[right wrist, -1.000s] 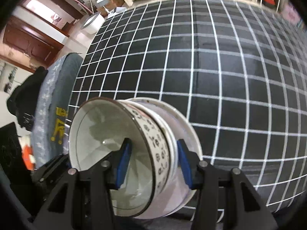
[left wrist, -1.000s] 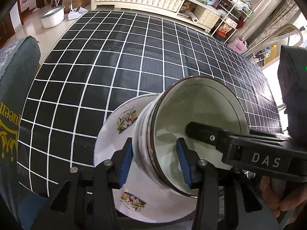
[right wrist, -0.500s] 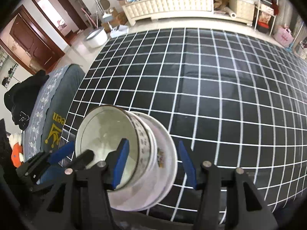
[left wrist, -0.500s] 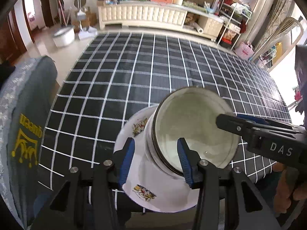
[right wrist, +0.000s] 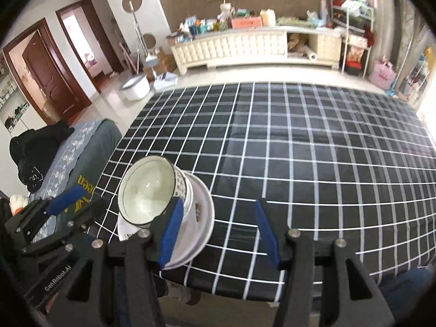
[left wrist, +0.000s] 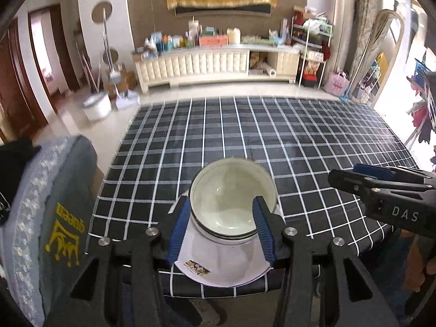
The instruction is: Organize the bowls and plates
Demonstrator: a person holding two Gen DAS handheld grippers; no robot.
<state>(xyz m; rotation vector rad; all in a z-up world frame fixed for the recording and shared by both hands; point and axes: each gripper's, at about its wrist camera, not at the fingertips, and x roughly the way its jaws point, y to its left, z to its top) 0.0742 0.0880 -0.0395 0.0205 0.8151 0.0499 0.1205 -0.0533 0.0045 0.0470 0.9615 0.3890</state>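
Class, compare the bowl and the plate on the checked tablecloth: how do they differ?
The bowl is deep with tall sides; the plate is flat and wider. The bowl sits on top; the plate lies beneath, on the tablecloth. The bowl's rim is dark-edged; the plate shows small pictures. Both are white and round.

My left tool (left wrist: 220,224) covers both sides of the bowl stack (left wrist: 231,204), so can't tell if pads touch it. Plate (left wrist: 218,261) under the stack: far rim hidden behind bowls. Bench (right wrist: 313,150) near edge blocked by my right tool (right wrist: 218,234). Shelf clutter beyond bench too blurred to ID. My hand (left wrist: 419,269) cut off at frame edge.
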